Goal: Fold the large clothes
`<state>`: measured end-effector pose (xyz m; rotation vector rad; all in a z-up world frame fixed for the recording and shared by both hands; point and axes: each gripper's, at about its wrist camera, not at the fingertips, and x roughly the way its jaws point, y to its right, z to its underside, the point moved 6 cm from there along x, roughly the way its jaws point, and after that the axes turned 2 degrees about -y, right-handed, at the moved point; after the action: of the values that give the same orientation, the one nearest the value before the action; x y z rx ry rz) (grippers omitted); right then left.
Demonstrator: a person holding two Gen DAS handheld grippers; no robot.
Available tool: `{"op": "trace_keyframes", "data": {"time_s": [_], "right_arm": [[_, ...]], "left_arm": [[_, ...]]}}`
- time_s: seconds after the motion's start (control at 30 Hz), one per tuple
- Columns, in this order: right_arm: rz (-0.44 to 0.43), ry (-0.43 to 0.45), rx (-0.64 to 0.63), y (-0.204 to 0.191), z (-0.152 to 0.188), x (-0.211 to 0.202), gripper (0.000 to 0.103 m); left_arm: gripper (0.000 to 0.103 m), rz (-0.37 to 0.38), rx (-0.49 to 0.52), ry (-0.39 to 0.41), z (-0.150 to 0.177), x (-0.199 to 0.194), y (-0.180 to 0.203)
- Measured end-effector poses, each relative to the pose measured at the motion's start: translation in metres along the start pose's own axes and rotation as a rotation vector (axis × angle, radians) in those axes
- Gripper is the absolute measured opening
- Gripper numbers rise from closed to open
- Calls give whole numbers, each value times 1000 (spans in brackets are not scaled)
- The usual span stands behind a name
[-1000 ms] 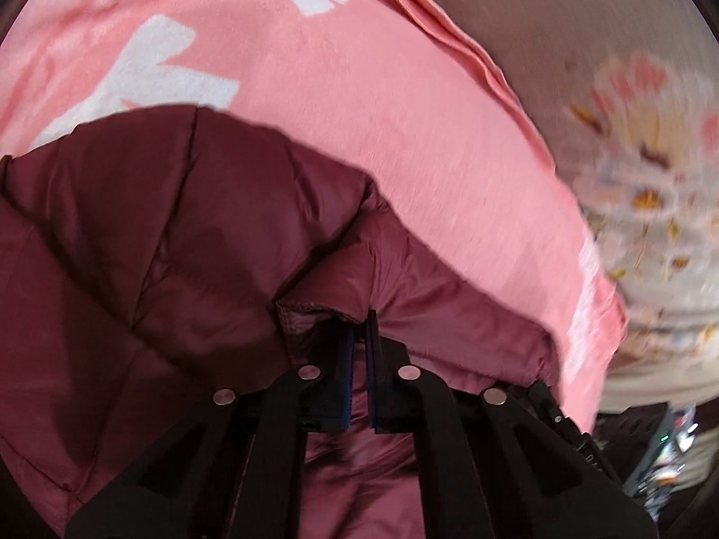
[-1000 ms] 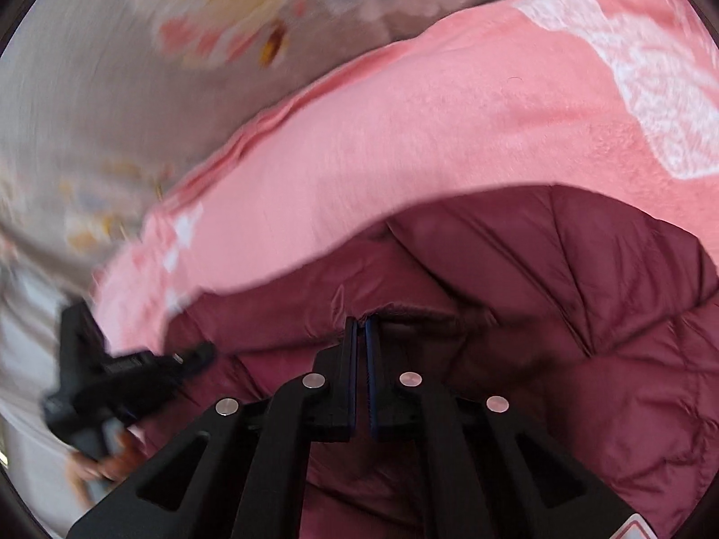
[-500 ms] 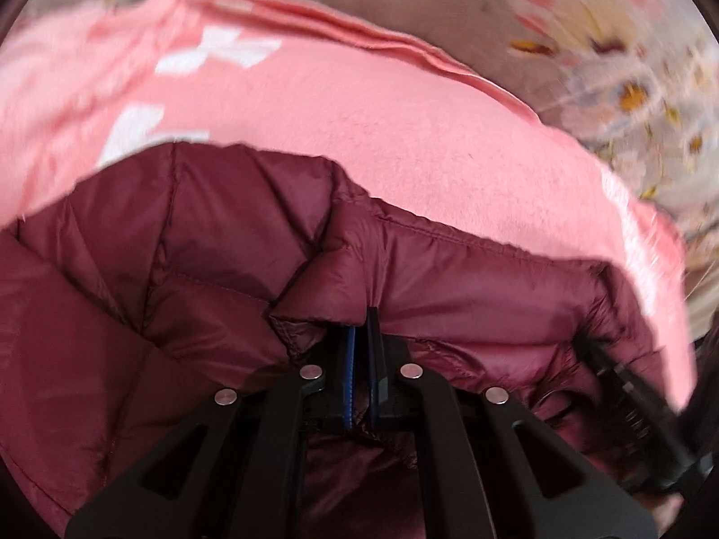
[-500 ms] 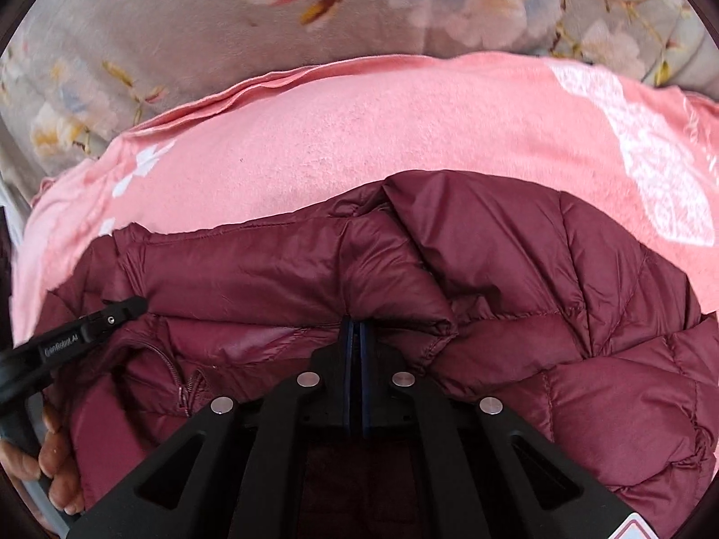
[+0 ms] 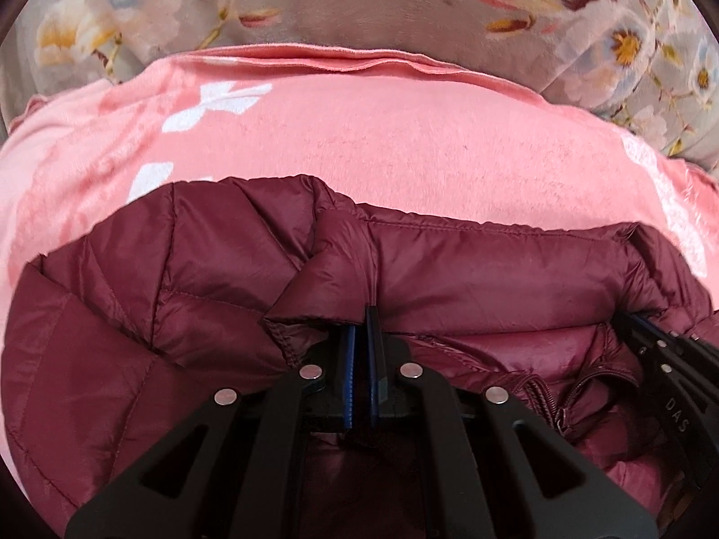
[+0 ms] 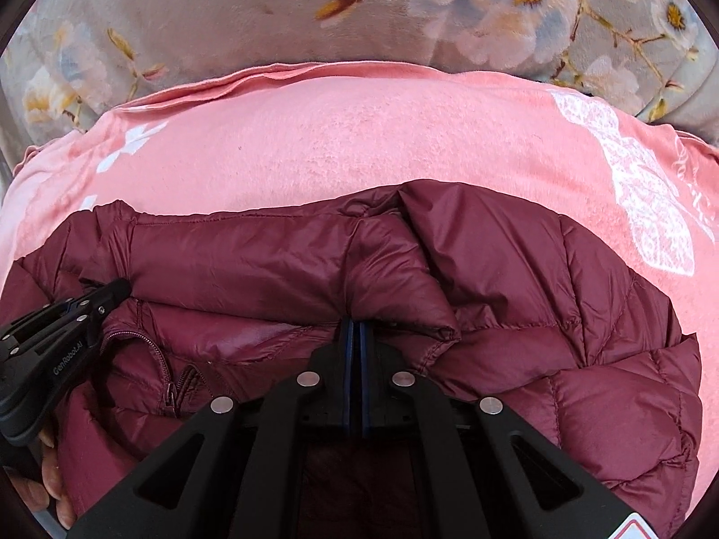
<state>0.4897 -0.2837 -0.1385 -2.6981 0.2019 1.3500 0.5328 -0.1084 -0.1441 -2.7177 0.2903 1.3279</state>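
Jacket (image 5: 449,269) lies crosswise on pink blanket (image 5: 404,143), collar edge far; both grippers' fingers (image 5: 348,350) pinching it

We're in a home, and it looks like a bedroom: soft bedding fills both views. A pink fleece blanket (image 5: 404,143) with white printed patterns lies spread out, and beyond its far edge a grey plush floral bedspread (image 6: 278,13) with white and pink blossoms runs underneath it.
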Motion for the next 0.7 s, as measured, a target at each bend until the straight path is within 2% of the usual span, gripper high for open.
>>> {"op": "trace_keyframes", "data": {"time_s": [0.2, 0.33, 0.37, 0.43, 0.47, 0.5, 0.57, 0.7], "right_arm": [[-20, -2, 16, 1, -1, 0, 0], [-160, -25, 120, 16, 3, -13, 4], [-194, -30, 161, 24, 9, -31, 8], [-228, 5, 194, 34, 20, -70, 30], [-223, 29, 189, 42, 31, -94, 50], [-218, 46, 173, 48, 41, -113, 53], [-204, 59, 136, 61, 67, -149, 53], [-213, 51, 156, 96, 151, -222, 63]], "left_arm": [[4, -37, 26, 3, 2, -1, 2], [5, 2, 2, 4, 1, -6, -5], [9, 13, -5, 0, 2, -10, -8], [20, 46, -30, -15, 10, -29, -17], [46, 88, -60, -21, 17, -46, -25], [69, 113, -89, -21, 26, -63, -34], [74, 157, -124, 5, 48, -99, -51], [77, 170, -145, -37, 104, -155, -94]]}}
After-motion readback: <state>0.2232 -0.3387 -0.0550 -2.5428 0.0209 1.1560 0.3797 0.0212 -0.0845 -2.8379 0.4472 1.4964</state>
